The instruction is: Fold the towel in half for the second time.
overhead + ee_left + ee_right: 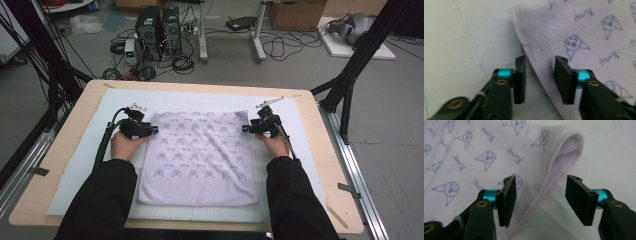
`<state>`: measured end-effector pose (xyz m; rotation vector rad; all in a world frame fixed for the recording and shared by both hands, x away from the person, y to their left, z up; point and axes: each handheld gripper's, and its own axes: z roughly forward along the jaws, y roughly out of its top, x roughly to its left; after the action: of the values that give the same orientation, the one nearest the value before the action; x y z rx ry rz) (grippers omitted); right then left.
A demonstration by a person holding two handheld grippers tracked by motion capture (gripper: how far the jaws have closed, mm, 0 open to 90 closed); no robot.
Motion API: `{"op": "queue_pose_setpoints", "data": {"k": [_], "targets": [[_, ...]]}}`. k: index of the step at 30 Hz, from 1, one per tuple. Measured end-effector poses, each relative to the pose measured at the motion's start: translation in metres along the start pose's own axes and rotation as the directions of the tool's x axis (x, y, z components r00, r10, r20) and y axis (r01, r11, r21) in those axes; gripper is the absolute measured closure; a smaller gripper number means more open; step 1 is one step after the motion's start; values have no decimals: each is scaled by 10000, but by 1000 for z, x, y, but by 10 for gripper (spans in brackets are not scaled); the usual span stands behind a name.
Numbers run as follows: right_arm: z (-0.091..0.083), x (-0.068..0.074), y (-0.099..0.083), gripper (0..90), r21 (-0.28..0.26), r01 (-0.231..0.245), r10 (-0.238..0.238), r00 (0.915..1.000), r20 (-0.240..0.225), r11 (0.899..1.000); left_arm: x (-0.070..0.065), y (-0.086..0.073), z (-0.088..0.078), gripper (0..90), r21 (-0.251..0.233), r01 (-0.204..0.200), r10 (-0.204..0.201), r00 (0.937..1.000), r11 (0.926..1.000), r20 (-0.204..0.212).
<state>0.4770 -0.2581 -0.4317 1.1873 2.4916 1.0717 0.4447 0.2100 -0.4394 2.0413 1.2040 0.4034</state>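
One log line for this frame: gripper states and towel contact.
left gripper: open, straddling towel left hem | right gripper: open, straddling right hem | towel: flat on mat, not gripped

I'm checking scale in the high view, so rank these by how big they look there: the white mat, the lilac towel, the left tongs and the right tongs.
1. White mat
2. Lilac towel
3. Left tongs and right tongs: they look alike in size, so I won't rank one over the other.
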Motion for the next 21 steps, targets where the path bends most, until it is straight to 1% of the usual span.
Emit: {"op": "queue_pose_setpoints", "data": {"k": [1,2,3,4,5,7,8,9,10,11,12,13,14,15,16,17,18,19,20,21], "targets": [[3,1,-1,562,155,123,-122,9999,-41,9998,1,0,0,701,14,-17,17,9997,10000,240],[7,2,-2,590,316,213,-209,9997,-113,9993,0,0,0,755,-21,-22,23,9994,10000,342],[7,4,-2,684,209,378,-379,9993,60,9991,0,0,0,802,-20,-15,16,9988,10000,481],[7,4,-3,791,163,342,-333,9981,-527,9993,0,0,0,827,-19,-91,92,9988,10000,491],[7,5,-3,830,152,378,-367,9971,-661,9992,0,0,-1,839,-9,-100,100,9987,9999,501],[5,7,-2,843,145,492,-481,9962,-732,9987,0,1,-5,847,-155,-68,76,9984,9999,557],[1,9,0,846,53,615,-609,9949,-802,9981,-1,2,-9,849,-350,-95,116,9981,9993,611],[-4,10,2,846,-76,694,-698,9940,-842,9976,-2,4,-16,850,-640,-215,261,9971,9977,715],[-12,12,4,846,-344,774,-803,9925,-927,9964,-3,6,-21,850,-798,-274,337,9963,9964,788],[-18,14,5,846,-510,777,-827,9910,-1049,9957,-5,6,-29,850,-1024,-427,519,9948,9938,882],[-26,17,6,846,-691,847,-926,9882,-1216,9940,-8,5,-37,850,-1339,-488,632,9924,9898,1055],[-34,22,6,846,-847,1029,-1136,9846,-1327,9911,-13,1,-47,850,-1627,-550,756,9895,9851,1235],[-45,29,4,846,-906,1204,-1328,9804,-1455,9886,-16,-3,-52,849,-1753,-594,834,9876,9827,1330],[-51,33,1,846,-991,1229,-1377,9774,-1606,9875,-20,-9,-59,848,-1758,-907,1155,9839,9802,1363],[-59,38,-5,845,-1104,1279,-1466,9724,-1817,9856,-24,-17,-66,847,-1801,-1098,1351,9816,9775,1351],[-65,44,-12,845,-959,1435,-1593,9697,-1850,9850,-28,-26,-72,847,-1836,-1327,1593,9775,9740,1387],[-71,50,-21,845,-873,1605,-1741,9678,-1816,9832,-32,-39,-78,845,-1857,-1478,1766,9729,9714,1494],[-76,55,-33,845,-877,1658,-1800,9645,-1931,9823,-34,-46,-80,844,-1800,-1544,1828,9711,9715,1533],[-77,57,-41,843,-771,1616,-1742,9636,-2027,9838,-37,-56,-81,841,-1599,-1712,1972,9666,9722,1639],[-77,59,-51,839,-587,1674,-1761,9620,-2088,9841,-40,-67,-81,834,-1329,-1822,2048,9615,9742,1831]]}}
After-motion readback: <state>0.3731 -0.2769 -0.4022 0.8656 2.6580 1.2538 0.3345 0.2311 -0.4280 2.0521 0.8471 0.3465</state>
